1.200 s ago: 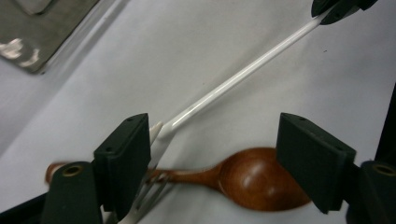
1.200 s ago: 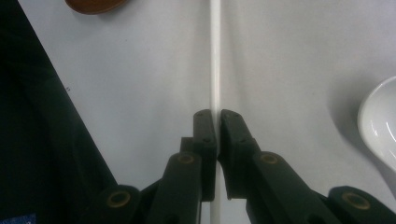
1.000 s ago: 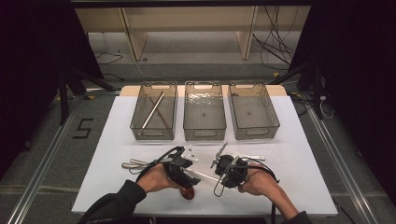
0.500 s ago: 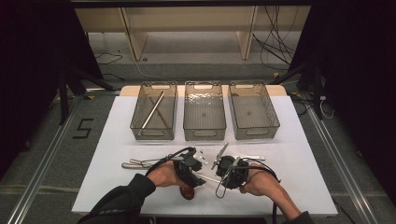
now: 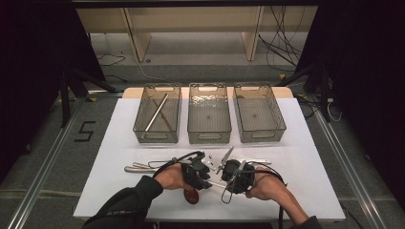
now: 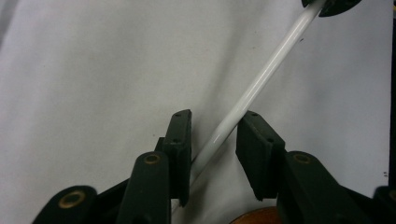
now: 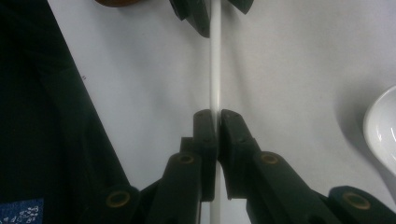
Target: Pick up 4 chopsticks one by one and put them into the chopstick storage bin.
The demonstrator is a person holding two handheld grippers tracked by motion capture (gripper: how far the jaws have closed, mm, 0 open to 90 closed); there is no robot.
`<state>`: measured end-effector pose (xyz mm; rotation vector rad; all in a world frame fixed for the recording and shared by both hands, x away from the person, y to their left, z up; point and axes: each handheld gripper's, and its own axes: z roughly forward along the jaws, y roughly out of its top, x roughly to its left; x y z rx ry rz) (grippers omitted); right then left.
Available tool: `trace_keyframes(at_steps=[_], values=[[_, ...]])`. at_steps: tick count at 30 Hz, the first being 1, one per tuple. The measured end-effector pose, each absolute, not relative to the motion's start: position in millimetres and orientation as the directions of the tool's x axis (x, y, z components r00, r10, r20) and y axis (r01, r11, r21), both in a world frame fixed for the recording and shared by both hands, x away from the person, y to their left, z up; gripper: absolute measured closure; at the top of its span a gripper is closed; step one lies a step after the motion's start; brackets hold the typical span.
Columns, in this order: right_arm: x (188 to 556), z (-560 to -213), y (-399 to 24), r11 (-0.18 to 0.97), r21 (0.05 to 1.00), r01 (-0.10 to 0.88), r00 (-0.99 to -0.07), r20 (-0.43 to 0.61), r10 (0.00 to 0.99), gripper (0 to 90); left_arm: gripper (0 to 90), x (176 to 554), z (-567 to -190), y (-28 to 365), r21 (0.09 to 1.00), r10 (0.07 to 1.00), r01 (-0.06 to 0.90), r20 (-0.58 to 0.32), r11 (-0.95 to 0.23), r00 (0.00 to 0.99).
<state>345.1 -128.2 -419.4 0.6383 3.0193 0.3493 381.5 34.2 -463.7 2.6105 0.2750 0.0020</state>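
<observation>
white rod [image 7: 215, 70] clamped in right claw [image 7: 217, 116].

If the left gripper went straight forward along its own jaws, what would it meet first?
Probably the right gripper, dark at the far end of the thin white glossy rod that runs between the left gripper's black jaws; depth is unclear.

high view: above near edge, facing far. both gripper views: close, facing down; share the white rod [image 6: 254, 88].

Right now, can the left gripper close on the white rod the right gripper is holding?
Probably yes: the white rod already runs between the left gripper's closing jaws, nothing blocking.
</observation>
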Motion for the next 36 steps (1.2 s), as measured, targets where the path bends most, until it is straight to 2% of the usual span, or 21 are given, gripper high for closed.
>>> trace_keyframes(at_steps=[14, 19, 26, 30, 32, 36], values=[[348, -417, -141, 0.901, 0.254, 0.351, -0.933, 0.011, 0.360, 85.6, 73.3, 377, -456, 27, 0.478, 0.100, 0.079, 0.019, -0.875, 0.995], [351, -415, -150, 0.904, 0.286, 0.318, -0.944, 0.004, 0.331, 83.2, 77.4, 374, -451, 25, 0.476, 0.062, 0.051, 0.008, -0.878, 0.998], [353, -411, -156, 0.899, 0.287, 0.331, -0.939, 0.011, 0.343, 79.1, 82.8, 366, -447, 21, 0.466, 0.020, 0.020, -0.006, -0.885, 1.000], [354, -410, -157, 0.892, 0.299, 0.339, -0.936, 0.009, 0.352, 71.0, 83.3, 366, -441, 21, 0.456, 0.039, 0.026, 0.019, -0.889, 0.999], [355, -407, -157, 0.876, 0.311, 0.368, -0.923, 0.004, 0.386, 64.2, 83.5, 366, -437, 22, 0.451, 0.050, 0.033, 0.026, -0.892, 0.998], [355, -397, -160, 0.857, 0.349, 0.380, -0.910, -0.025, 0.414, 59.1, 83.6, 369, -429, 24, 0.455, 0.086, 0.060, 0.036, -0.888, 0.996]])
